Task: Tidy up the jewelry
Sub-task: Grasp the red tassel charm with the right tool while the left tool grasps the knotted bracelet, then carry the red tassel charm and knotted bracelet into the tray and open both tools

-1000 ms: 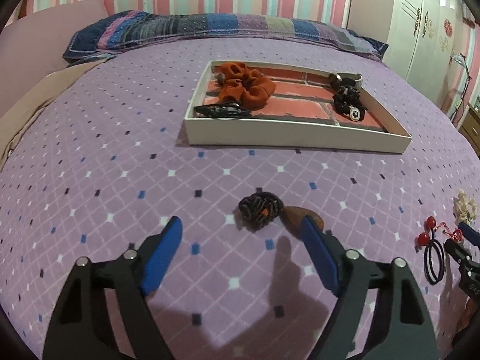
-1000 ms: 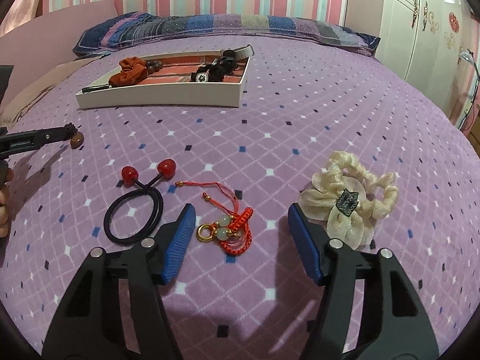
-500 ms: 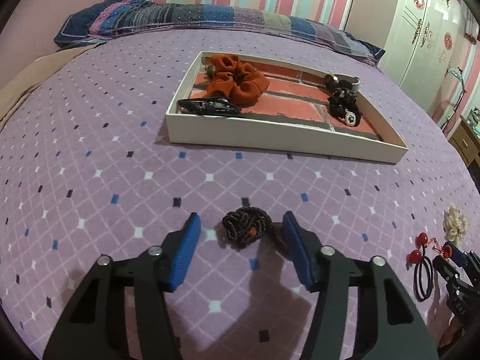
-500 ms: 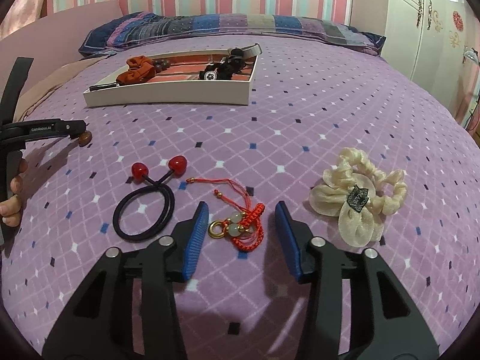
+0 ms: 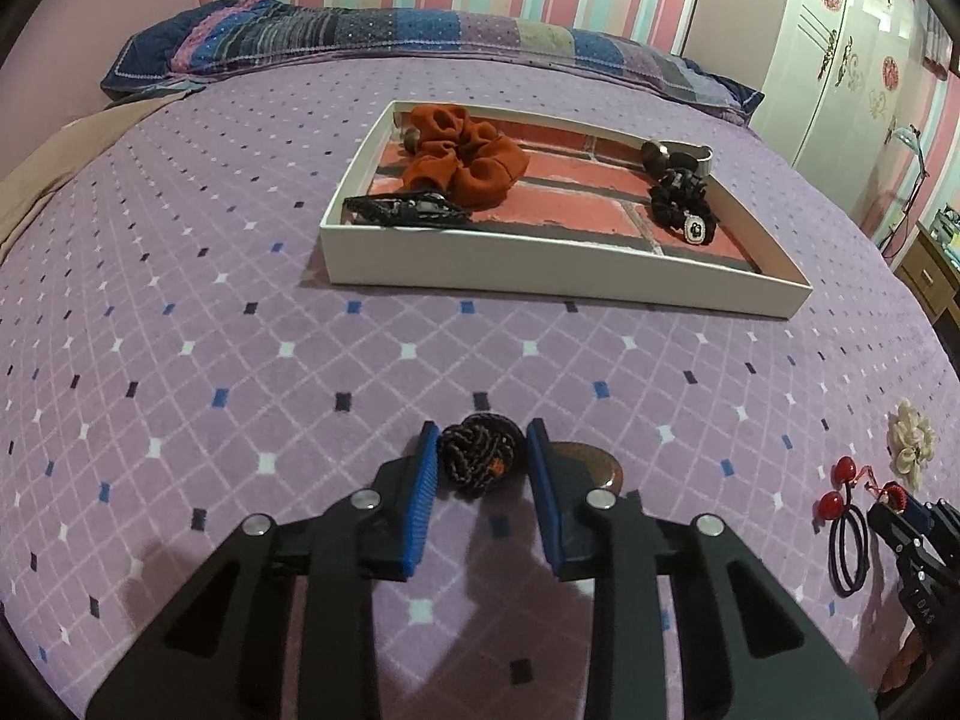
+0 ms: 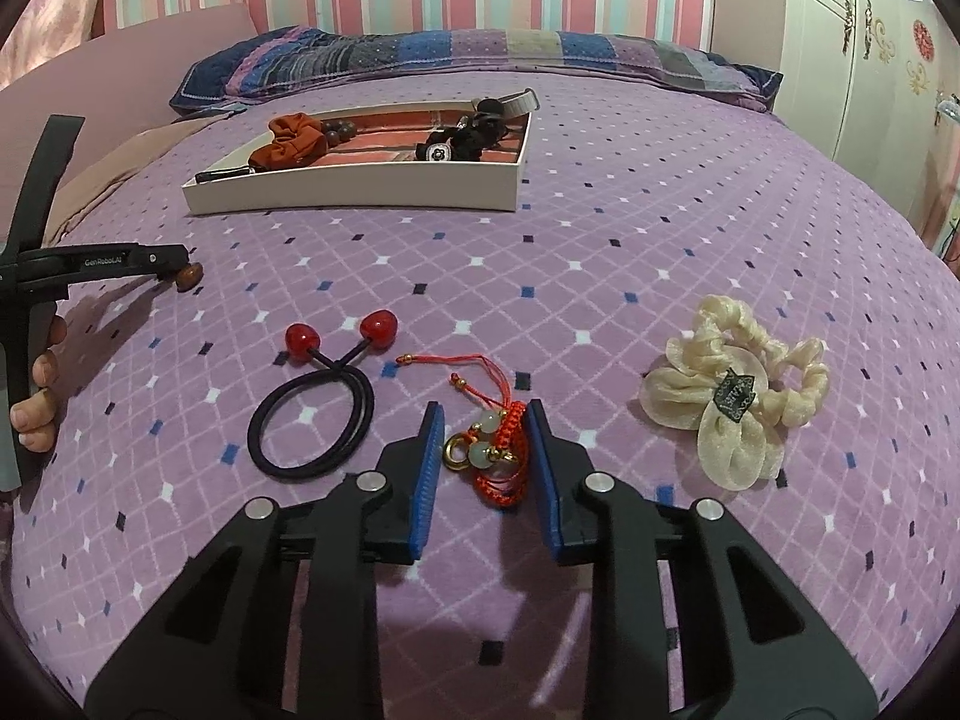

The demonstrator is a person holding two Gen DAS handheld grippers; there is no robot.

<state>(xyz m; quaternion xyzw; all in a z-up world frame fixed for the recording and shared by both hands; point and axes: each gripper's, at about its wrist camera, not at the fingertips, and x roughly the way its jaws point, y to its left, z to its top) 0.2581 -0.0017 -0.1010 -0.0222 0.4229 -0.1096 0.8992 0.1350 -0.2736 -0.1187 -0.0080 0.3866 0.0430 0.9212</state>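
My left gripper (image 5: 478,441) has closed on a dark braided knot ornament (image 5: 480,461) lying on the purple bedspread; a brown bead piece (image 5: 591,463) lies just right of it. My right gripper (image 6: 487,420) has closed around a red cord charm with gold ring and pale beads (image 6: 492,450). A white tray (image 5: 564,285) with a brick-pattern floor holds an orange scrunchie (image 5: 465,159), a black clip (image 5: 405,210) and black ornaments (image 5: 684,210). The tray also shows in the right wrist view (image 6: 360,189).
A black hair tie with red beads (image 6: 318,414) lies left of the right gripper. A cream scrunchie (image 6: 735,405) lies to its right. Striped pillows (image 5: 420,30) line the far edge. A white wardrobe (image 5: 840,42) stands at right.
Both grippers have narrowed from wide open, the left onto the braided knot, the right onto the red cord charm. Both have moved slightly forward and lower.
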